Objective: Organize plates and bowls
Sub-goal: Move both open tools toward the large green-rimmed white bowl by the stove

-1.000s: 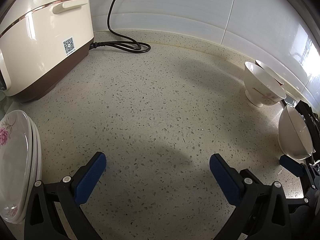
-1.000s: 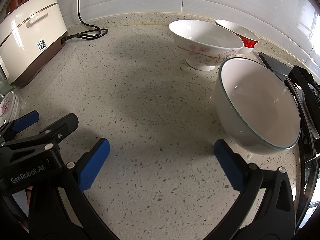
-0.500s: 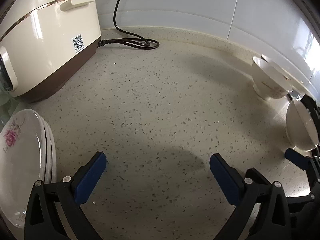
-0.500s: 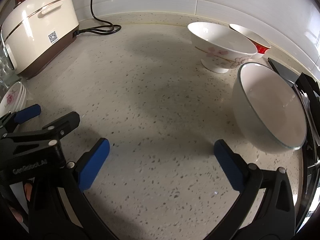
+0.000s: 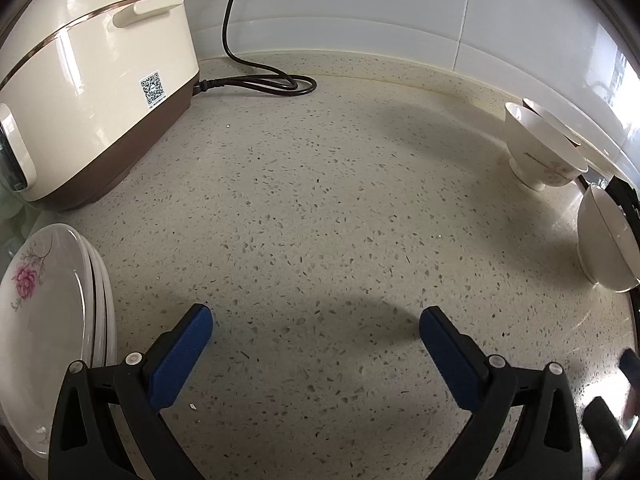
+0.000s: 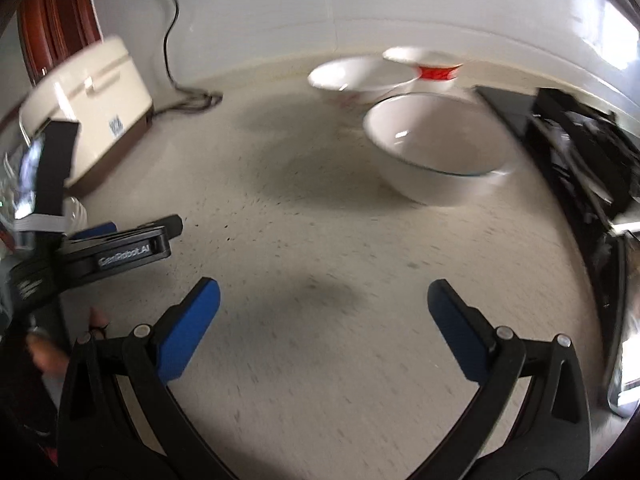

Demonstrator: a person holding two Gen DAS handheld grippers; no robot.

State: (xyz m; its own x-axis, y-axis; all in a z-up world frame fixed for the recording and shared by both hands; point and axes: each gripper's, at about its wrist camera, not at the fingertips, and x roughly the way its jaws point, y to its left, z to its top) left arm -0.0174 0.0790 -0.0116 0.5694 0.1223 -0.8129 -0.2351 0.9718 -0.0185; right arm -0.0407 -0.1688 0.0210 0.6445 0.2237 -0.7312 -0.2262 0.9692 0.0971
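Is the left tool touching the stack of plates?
Apart. In the left wrist view, the open left tool hangs over bare counter; speckled surface shows between its left finger and the stack of plates.

Cream, white and blue on a speckled desk

The desk [image 5: 340,220] is beige with dark flecks. The rice cooker [image 5: 92,80] is cream with a brown base and a gold line; beside it, white plates [image 5: 52,312] carry a pink flower. Bowls are white: one [image 6: 436,156] blue-rimmed, one [image 6: 430,68] banded red. Fingers [image 5: 182,354] have blue pads on black frames.
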